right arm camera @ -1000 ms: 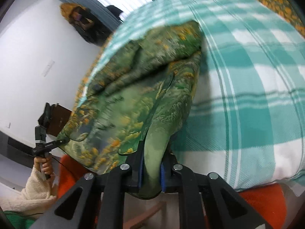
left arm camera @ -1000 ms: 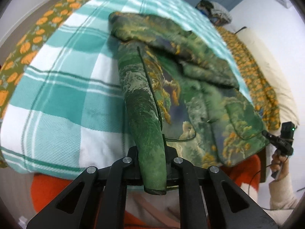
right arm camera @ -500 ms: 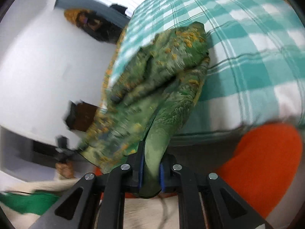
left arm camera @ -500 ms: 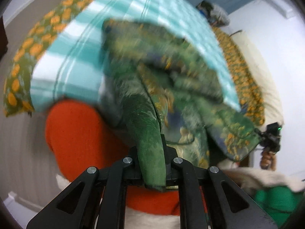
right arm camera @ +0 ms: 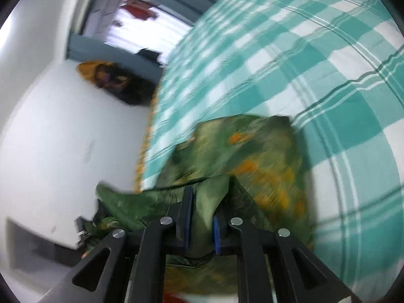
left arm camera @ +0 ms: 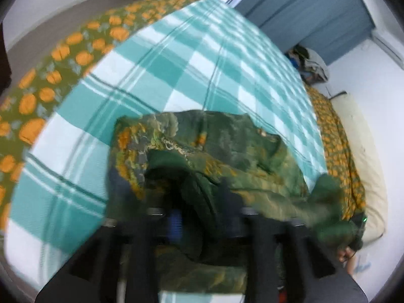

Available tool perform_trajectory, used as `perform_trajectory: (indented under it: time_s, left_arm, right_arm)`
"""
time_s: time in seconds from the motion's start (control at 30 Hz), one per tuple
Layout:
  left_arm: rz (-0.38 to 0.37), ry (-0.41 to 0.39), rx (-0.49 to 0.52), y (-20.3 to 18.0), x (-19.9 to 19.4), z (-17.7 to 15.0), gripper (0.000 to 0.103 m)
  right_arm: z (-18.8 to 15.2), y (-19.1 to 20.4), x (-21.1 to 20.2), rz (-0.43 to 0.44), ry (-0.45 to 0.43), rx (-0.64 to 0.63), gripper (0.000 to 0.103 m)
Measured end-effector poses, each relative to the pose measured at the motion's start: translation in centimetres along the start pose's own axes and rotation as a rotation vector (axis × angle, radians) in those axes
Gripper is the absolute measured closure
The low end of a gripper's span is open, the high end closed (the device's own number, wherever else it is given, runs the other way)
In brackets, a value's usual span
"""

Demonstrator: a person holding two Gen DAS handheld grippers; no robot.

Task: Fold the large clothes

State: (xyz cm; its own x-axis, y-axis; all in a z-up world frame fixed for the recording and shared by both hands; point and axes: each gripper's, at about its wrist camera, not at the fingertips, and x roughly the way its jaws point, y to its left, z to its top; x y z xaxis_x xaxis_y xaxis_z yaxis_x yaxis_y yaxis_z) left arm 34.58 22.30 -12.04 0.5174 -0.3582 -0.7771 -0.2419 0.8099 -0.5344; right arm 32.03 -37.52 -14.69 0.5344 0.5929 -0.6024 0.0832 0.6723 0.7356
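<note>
A large green garment with an orange and yellow print [left arm camera: 207,156] lies bunched and folded over on the near part of the teal-and-white checked bed cover [left arm camera: 192,58]. My left gripper [left arm camera: 202,217] is shut on a dark green fold of the garment, which drapes over and hides its fingers. My right gripper [right arm camera: 202,214] is shut on another green fold of the garment [right arm camera: 252,161], held between its blue pads just above the bed. Both views are blurred by motion.
An orange-flowered green sheet [left arm camera: 50,70] borders the checked cover [right arm camera: 303,63]. A cream pillow [left arm camera: 363,166] lies at the right by the white wall. Blue curtains [left arm camera: 303,10] and a window [right arm camera: 141,12] stand behind the bed. Dark clutter [right arm camera: 113,80] sits by the wall.
Both grippers have swung forward over the bed with the held edge, folding the garment onto itself. It is now a shorter bunched heap, and the orange blanket below has left view.
</note>
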Motion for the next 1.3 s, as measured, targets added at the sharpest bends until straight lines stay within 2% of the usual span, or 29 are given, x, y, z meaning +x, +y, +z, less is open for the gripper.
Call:
perform_trajectory:
  time_s: [0.03, 0.07, 0.1, 0.13, 0.2, 0.27, 0.3, 0.37, 0.43, 0.57, 0.6, 0.67, 0.7, 0.73, 0.77, 0.8, 0.93, 1.0, 1.07, 1.13, 1.2, 1.23, 1.3]
  left_arm:
    - [-0.012, 0.004, -0.027, 0.7, 0.3, -0.1, 0.043]
    - [-0.032, -0.011, -0.056, 1.4, 0.2, 0.0, 0.039]
    - [-0.046, -0.025, -0.065, 1.9, -0.8, -0.2, 0.031]
    - [-0.071, -0.050, -0.071, 2.5, -1.7, 0.0, 0.025]
    - [-0.074, -0.083, -0.060, 3.2, -3.5, 0.2, 0.018]
    - [-0.037, -0.104, -0.010, 4.0, -4.9, 0.1, 0.014]
    - [-0.004, -0.100, 0.032, 4.1, -5.1, -0.2, 0.013]
    - [0.054, -0.057, 0.118, 3.9, -4.3, -0.8, 0.013]
    - [0.119, -0.006, 0.230, 2.3, -2.5, -1.7, 0.014]
    - [0.198, 0.001, 0.353, -1.9, 2.1, -1.2, 0.017]
    - [0.214, 0.010, 0.354, -2.5, 3.3, -0.9, 0.025]
    - [0.274, 0.041, 0.330, -3.2, 5.8, -0.5, 0.050]
    - [0.324, 0.040, 0.322, -3.4, 6.4, -0.4, 0.086]
    - [0.349, 0.036, 0.315, -3.6, 6.6, -0.3, 0.091]
    - [0.348, 0.022, 0.309, -3.6, 6.2, -0.1, 0.092]
    - [0.337, -0.007, 0.307, -3.9, 5.3, 0.3, 0.094]
    - [0.310, -0.147, 0.303, -5.2, 0.7, 3.4, 0.095]
    - [0.319, -0.221, 0.294, -6.0, -0.6, 5.3, 0.095]
    - [0.316, -0.289, 0.275, -6.5, -1.0, 7.2, 0.095]
    - [0.353, -0.336, 0.267, -7.0, 0.4, 8.3, 0.095]
    - [0.422, -0.353, 0.305, -7.0, 3.0, 8.1, 0.095]
    - [0.476, -0.339, 0.338, -6.5, 5.4, 7.5, 0.095]
    - [0.530, -0.274, 0.354, -4.7, 9.1, 6.3, 0.094]
  right_arm:
    - [0.3, -1.1, 1.1, -0.019, 0.013, 0.026, 0.075]
    - [0.4, -1.7, 1.6, -0.021, 0.022, 0.050, 0.058]
    - [0.4, -2.4, 1.8, -0.005, 0.026, 0.080, 0.047]
    - [0.4, -3.0, 1.4, 0.044, 0.015, 0.121, 0.044]
    - [0.8, -3.1, -0.2, 0.088, -0.014, 0.127, 0.035]
    - [1.1, -2.5, -1.7, 0.050, -0.044, 0.067, 0.031]
    - [1.3, -1.9, -2.4, -0.012, -0.053, 0.001, 0.030]
    - [1.4, -0.9, -2.4, -0.105, -0.040, -0.121, 0.030]
    - [1.2, -0.2, -1.9, -0.162, -0.013, -0.208, 0.030]
    - [0.5, 1.6, 1.2, -0.206, 0.008, -0.285, 0.030]
    - [0.4, 2.1, 2.2, -0.226, 0.002, -0.297, 0.030]
    - [-0.1, 2.9, 3.8, -0.295, -0.005, -0.326, 0.030]
    - [-0.3, 3.3, 4.8, -0.345, -0.004, -0.345, 0.032]
    - [-0.6, 3.8, 5.6, -0.406, 0.001, -0.376, 0.043]
    - [-1.0, 4.8, 6.3, -0.483, 0.008, -0.439, 0.077]
    - [-1.3, 5.6, 6.2, -0.536, 0.003, -0.487, 0.098]
    - [-0.7, 10.5, 3.4, -0.587, -0.097, -0.624, 0.099]
    - [1.5, 13.0, 1.7, -0.597, -0.198, -0.668, 0.102]
    - [3.8, 14.3, 1.2, -0.575, -0.258, -0.654, 0.102]
    - [5.7, 14.9, 1.5, -0.571, -0.285, -0.626, 0.102]
    - [6.8, 14.2, 3.4, -0.612, -0.292, -0.633, 0.102]
    - [7.0, 12.9, 5.1, -0.641, -0.267, -0.624, 0.102]
    - [6.7, 10.0, 8.0, -0.675, -0.199, -0.585, 0.102]
